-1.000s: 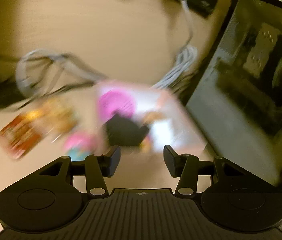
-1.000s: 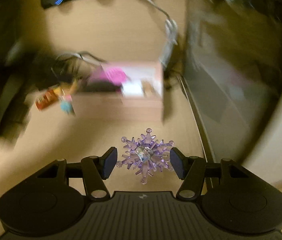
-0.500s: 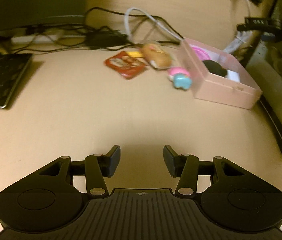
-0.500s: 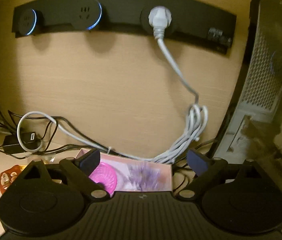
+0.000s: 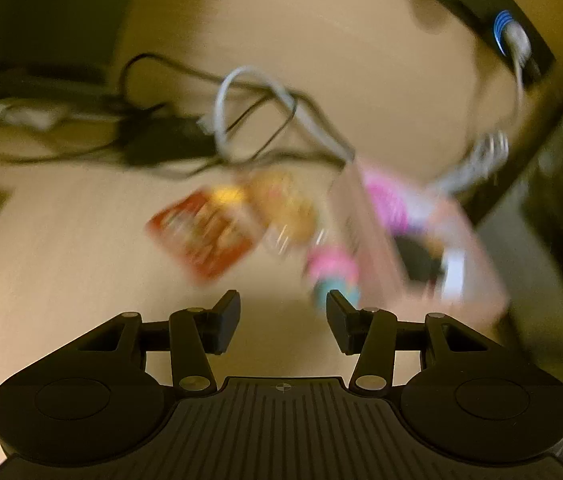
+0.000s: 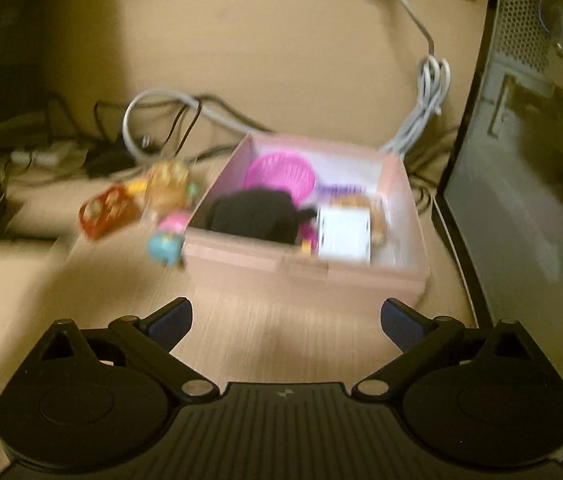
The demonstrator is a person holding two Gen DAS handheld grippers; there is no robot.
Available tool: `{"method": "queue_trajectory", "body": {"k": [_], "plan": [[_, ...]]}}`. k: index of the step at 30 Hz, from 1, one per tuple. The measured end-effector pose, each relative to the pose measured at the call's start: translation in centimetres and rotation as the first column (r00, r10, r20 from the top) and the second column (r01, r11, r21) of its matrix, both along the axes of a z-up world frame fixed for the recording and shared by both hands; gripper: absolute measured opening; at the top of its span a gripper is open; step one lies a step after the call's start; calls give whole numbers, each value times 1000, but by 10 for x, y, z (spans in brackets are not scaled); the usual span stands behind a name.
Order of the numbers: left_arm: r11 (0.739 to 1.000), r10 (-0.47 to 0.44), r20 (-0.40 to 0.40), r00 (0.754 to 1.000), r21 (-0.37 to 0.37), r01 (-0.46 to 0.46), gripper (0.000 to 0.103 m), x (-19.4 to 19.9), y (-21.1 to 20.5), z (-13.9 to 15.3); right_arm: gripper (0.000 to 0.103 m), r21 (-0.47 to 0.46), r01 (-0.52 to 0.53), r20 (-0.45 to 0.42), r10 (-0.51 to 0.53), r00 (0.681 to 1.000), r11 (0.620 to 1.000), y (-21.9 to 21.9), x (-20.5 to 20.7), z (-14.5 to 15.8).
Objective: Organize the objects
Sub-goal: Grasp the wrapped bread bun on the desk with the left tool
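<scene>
Right gripper [image 6: 286, 322]: jaws spread wide and empty, having just been opening, pitched down at the desk before the pink box [image 6: 361, 276]. The purple snowflake [image 6: 339, 191] it pinched a second ago now lies inside the box, blurred, behind the white card. Left gripper [image 5: 283, 320]: half-spread, empty, left of the box.
</scene>
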State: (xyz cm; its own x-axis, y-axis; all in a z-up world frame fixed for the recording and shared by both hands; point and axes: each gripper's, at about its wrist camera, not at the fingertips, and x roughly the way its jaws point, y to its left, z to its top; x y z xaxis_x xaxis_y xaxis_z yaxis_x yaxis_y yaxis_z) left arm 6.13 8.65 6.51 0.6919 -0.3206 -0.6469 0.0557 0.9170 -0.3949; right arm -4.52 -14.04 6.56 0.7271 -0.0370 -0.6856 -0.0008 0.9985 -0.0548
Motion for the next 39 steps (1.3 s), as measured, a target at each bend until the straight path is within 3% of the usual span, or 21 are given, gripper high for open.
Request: {"method": "queue_trajectory", "body": {"k": [2,7,10,13,16,23,30,35,39], "plan": [[999,36,-18,999,-12,-36,52,36,-9,2,102,-31,6,-7,-7,1000,1000,6,-12,-2],[992,117,-106,987,63,-111,52,104,-32,-11,103,-58,65,-18,-66,998,996,4,-42,-5],[989,129,-155,980,99,-114,53,125,-45,-26,103,-38,116,-46,-118,992,992,-7,-57,-11],[987,125,-161,979,117,-107,64,136,-60,-37,103,-36,168,-74,-170,983,985,-19,-67,-18],[984,121,-117,986,143,-104,57,136,-69,-37,103,-27,209,-91,-211,973,978,-29,-73,-21],[989,31,-94,995,148,-17,50,100,-74,-33,103,-25,211,-89,-212,973,977,-34,-75,-21],[980,-79,-85,993,177,93,50,35,-69,-28,103,-19,107,-79,-109,991,994,-15,-63,-22],[986,-119,-115,986,105,131,49,-12,-50,-28,103,-7,35,-93,-35,995,999,3,-52,-30],[997,-51,-113,992,55,58,49,-47,-24,-23,103,12,-11,-105,12,994,1000,16,-43,-37]]}}
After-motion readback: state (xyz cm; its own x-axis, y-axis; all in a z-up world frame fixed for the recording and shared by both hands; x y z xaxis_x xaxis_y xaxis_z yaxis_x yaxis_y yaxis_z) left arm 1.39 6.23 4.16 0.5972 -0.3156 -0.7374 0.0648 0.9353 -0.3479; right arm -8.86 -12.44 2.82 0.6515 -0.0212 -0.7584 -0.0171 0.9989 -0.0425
